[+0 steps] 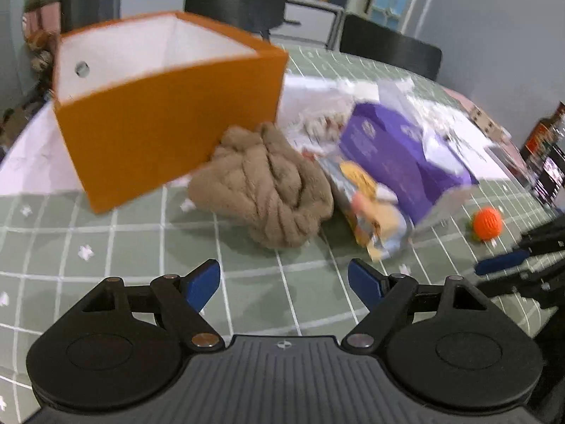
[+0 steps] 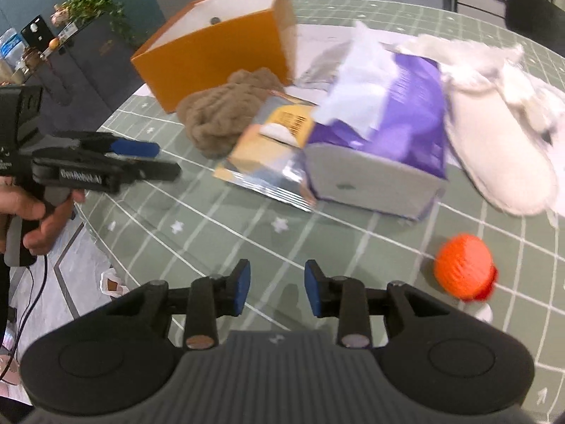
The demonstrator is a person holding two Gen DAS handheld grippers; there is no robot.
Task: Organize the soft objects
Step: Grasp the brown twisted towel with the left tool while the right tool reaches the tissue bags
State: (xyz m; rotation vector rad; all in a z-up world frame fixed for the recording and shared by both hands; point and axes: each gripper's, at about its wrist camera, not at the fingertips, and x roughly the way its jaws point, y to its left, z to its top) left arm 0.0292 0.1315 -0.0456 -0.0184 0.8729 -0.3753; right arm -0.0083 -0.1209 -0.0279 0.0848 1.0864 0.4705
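Observation:
A brown bunched cloth (image 1: 265, 185) lies on the table against the open orange box (image 1: 169, 113). My left gripper (image 1: 284, 284) is open and empty, just short of the cloth. My right gripper (image 2: 277, 288) is open and empty above bare tablecloth. In the right wrist view the cloth (image 2: 222, 113) sits by the box (image 2: 219, 49), an orange knitted ball (image 2: 464, 270) lies to the gripper's right, and white fluffy slippers (image 2: 501, 130) lie at the far right. The ball also shows in the left wrist view (image 1: 487, 224).
A purple carton (image 2: 385, 130) and a foil snack bag (image 2: 268, 155) lie mid-table; both show in the left wrist view, carton (image 1: 406, 155), bag (image 1: 370, 205). The left gripper shows at the right wrist view's left (image 2: 141, 159). Black chairs (image 1: 388, 46) stand behind the green checked table (image 1: 141, 247).

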